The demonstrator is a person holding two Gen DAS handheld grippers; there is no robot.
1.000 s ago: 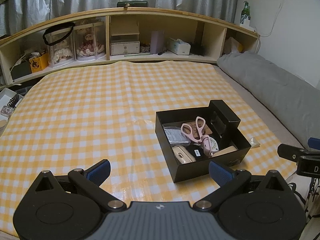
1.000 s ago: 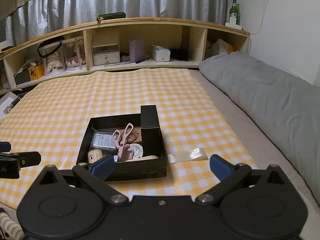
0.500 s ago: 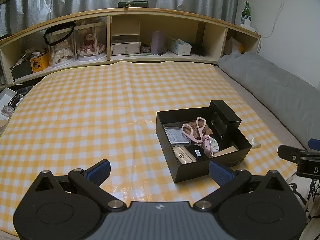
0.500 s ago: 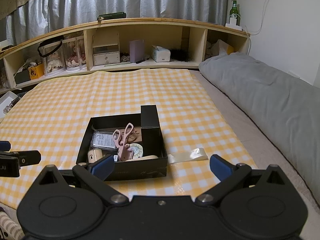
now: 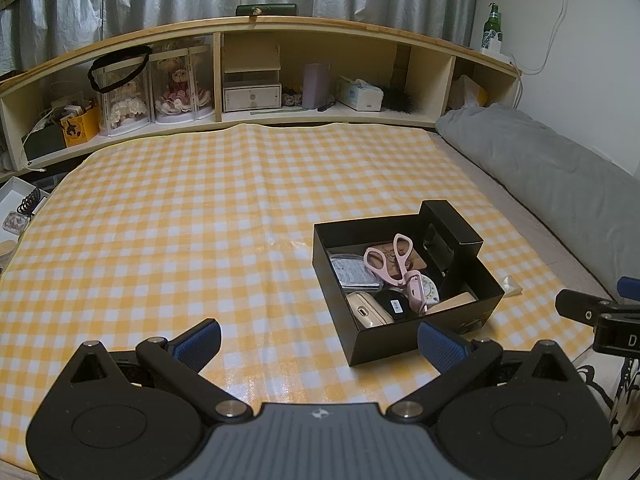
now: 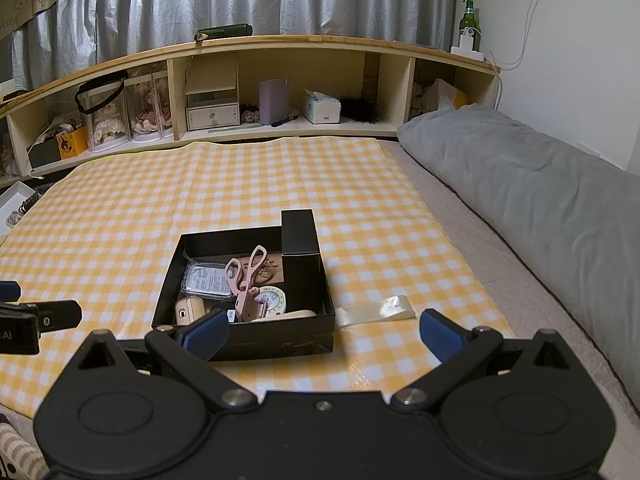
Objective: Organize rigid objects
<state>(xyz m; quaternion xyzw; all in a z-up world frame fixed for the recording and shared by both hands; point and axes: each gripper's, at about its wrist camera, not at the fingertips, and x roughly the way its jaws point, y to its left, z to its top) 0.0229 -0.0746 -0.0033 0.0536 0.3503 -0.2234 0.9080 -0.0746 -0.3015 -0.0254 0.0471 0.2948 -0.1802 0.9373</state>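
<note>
A black open box [image 5: 404, 338] [image 6: 276, 344] sits on the yellow checked cloth [image 5: 200, 216] [image 6: 120, 216]. Inside lie pink scissors [image 5: 390, 258] [image 6: 246, 276], a clear packet [image 5: 352, 272] [image 6: 208, 280], a beige case [image 5: 366, 312] [image 6: 188, 310], a round dial item [image 6: 274, 298] and a tall black inner box [image 5: 452, 236] [image 6: 300, 234]. My left gripper [image 5: 320, 340] stands open, low, in front and left of the box. Open too, my right gripper [image 6: 322, 332] hovers just before the box's front wall. Neither holds anything.
A clear plastic strip [image 6: 376, 310] lies on the cloth right of the box. A curved wooden shelf [image 5: 280, 64] with dolls, tissues and small drawers runs along the back. A grey bolster [image 6: 540, 200] lines the right side. A white tray [image 5: 16, 204] sits at the left edge.
</note>
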